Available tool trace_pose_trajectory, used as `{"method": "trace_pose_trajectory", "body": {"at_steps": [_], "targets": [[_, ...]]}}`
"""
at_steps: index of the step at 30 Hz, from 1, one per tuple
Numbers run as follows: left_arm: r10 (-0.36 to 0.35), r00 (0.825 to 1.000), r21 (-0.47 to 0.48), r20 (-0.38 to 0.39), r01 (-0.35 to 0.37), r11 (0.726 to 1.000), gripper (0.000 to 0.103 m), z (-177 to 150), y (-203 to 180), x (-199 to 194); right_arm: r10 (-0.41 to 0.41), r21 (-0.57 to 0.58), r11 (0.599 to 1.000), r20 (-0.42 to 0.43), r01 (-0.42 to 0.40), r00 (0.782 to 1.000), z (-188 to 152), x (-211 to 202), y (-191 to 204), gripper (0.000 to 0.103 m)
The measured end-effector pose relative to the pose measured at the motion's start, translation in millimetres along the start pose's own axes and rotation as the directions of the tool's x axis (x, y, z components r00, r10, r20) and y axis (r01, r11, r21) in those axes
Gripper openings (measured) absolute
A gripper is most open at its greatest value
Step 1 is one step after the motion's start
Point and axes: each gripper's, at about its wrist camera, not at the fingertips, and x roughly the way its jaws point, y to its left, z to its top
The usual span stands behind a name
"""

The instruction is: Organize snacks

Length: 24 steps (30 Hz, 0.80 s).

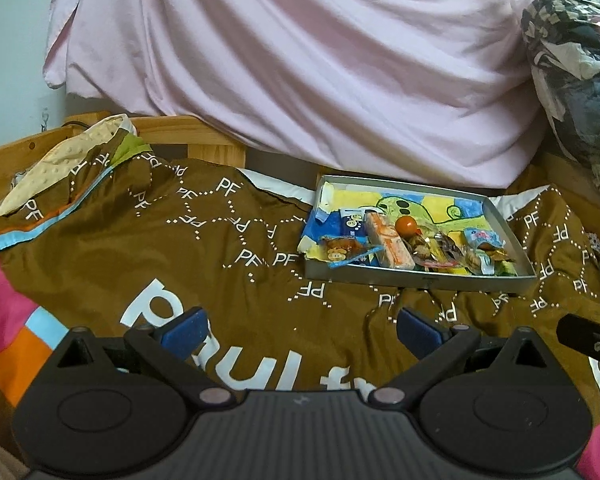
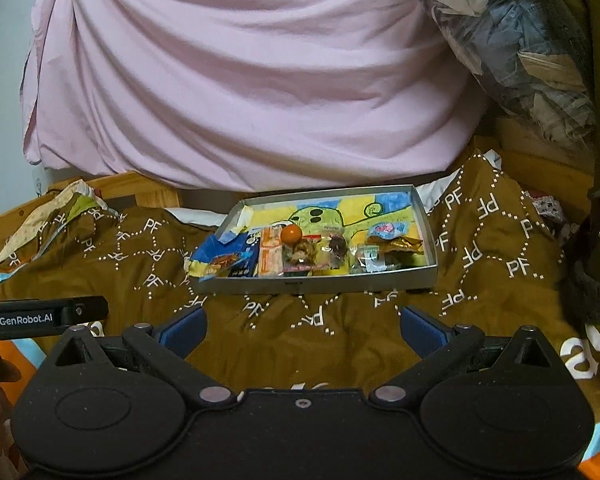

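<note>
On a brown quilt [image 1: 112,240] printed with white "PF" letters and dotted lines sits a shallow grey metal tray [image 1: 420,278] lined with a yellow, blue and green cartoon drawing. Small wrapped snacks crowd its near edge: an orange-and-white rectangular packet [image 1: 390,244], a small round orange ball [image 1: 407,225], a blue-and-white sachet [image 1: 354,222], a light-blue pouch [image 1: 482,239] at the right, and several clear wrappers between them whose contents are probably sweets, though too small to tell. A blue-and-yellow packet [image 2: 216,252] hangs over the tray's left rim. Both tools hover above the quilt, well short of the tray. The left gripper [image 1: 300,326] has its blue-padded fingers spread wide with nothing between them; the right gripper [image 2: 302,326] is likewise spread and empty. Behind the tray hangs a rumpled pink sheet [image 1: 300,60].
</note>
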Motion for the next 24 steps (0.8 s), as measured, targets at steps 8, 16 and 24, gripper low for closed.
{"method": "trace_pose_trajectory", "body": {"at_steps": [8, 16, 24], "targets": [[-0.010, 1.000, 0.039, -0.002, 0.010, 0.999, 0.103, -9.1, -5.3, -8.0, -0.017, 0.002, 1.000, -0.015, 0.017, 1.000, -4.3, 0.1, 1.5, 0.102], [-0.010, 1.000, 0.050, -0.009, 0.011, 0.999, 0.103, -13.7, -6.7, -12.0, -0.022, 0.008, 1.000, -0.023, 0.022, 1.000, -4.8, 1.6, -0.2, 0.102], [-0.011, 1.000, 0.049, -0.008, 0.011, 0.999, 0.103, -14.7, -6.8, -13.2, -0.021, 0.003, 1.000, -0.027, 0.021, 0.999, -5.4, 1.8, 0.5, 0.102]]}}
